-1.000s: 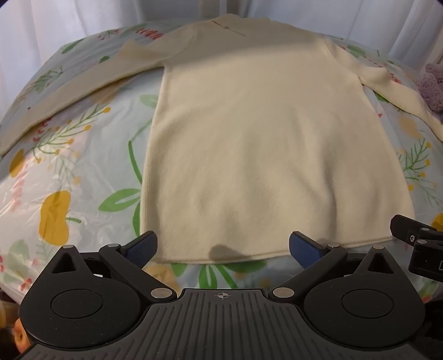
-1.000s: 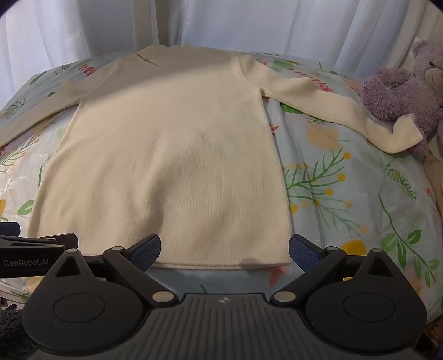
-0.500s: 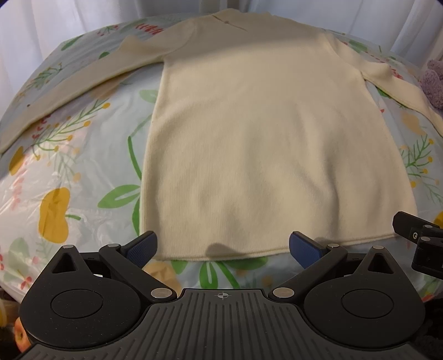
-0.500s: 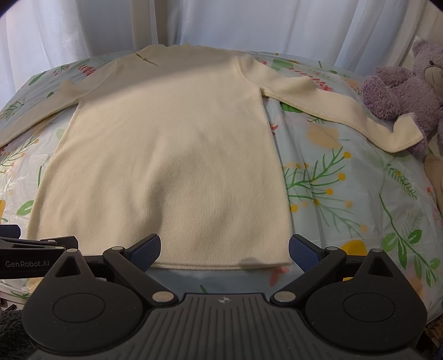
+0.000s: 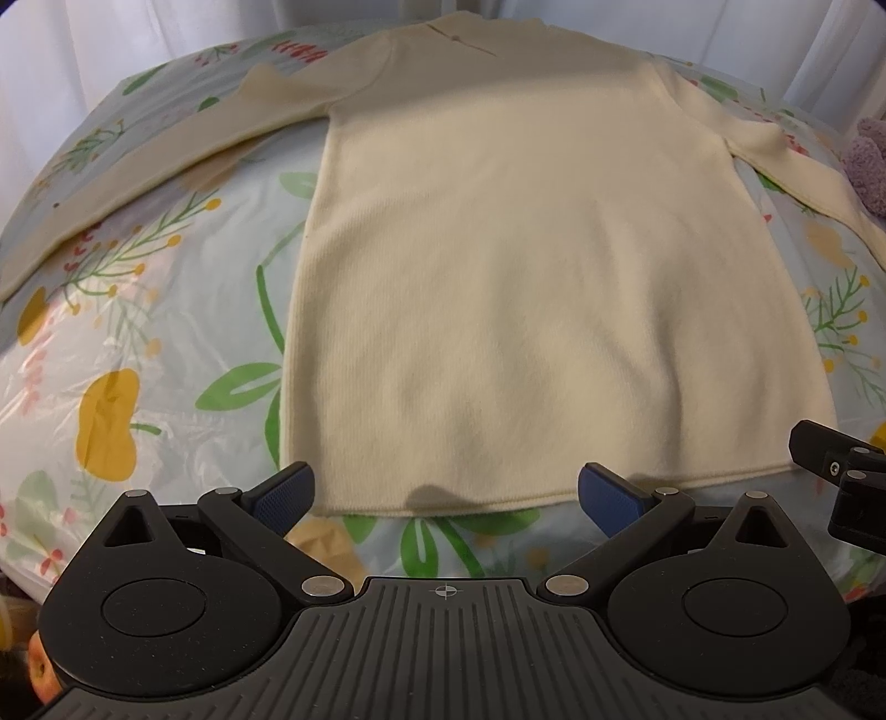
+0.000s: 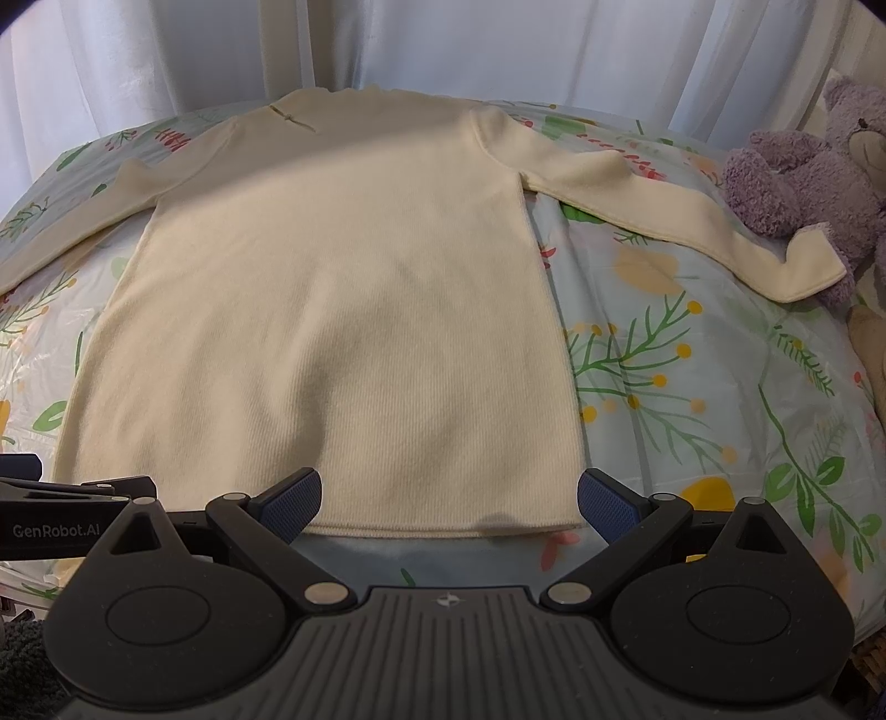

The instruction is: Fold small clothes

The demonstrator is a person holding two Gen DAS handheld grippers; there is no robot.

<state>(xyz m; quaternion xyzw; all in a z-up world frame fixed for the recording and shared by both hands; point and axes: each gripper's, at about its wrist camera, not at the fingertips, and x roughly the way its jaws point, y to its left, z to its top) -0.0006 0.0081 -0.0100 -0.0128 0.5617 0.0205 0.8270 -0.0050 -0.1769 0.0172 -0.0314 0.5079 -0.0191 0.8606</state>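
A cream long-sleeved knit top [image 5: 498, 266] lies flat on the flowered sheet, collar far, hem near, both sleeves spread out sideways. It also shows in the right wrist view [image 6: 343, 310]. My left gripper [image 5: 446, 495] is open and empty, its blue pads just above the hem near the left corner. My right gripper [image 6: 448, 501] is open and empty over the hem near the right corner. The right sleeve [image 6: 664, 221] ends beside the teddy bear.
A flowered bed sheet [image 6: 692, 387] under clear plastic covers the surface. A purple teddy bear [image 6: 814, 177] sits at the right edge. White curtains [image 6: 443, 44] hang behind. The other gripper shows at the frame edges [image 5: 841, 471] [image 6: 66, 509].
Both grippers have eased slightly forward toward the hem. The top has not moved and both jaws have stayed open.
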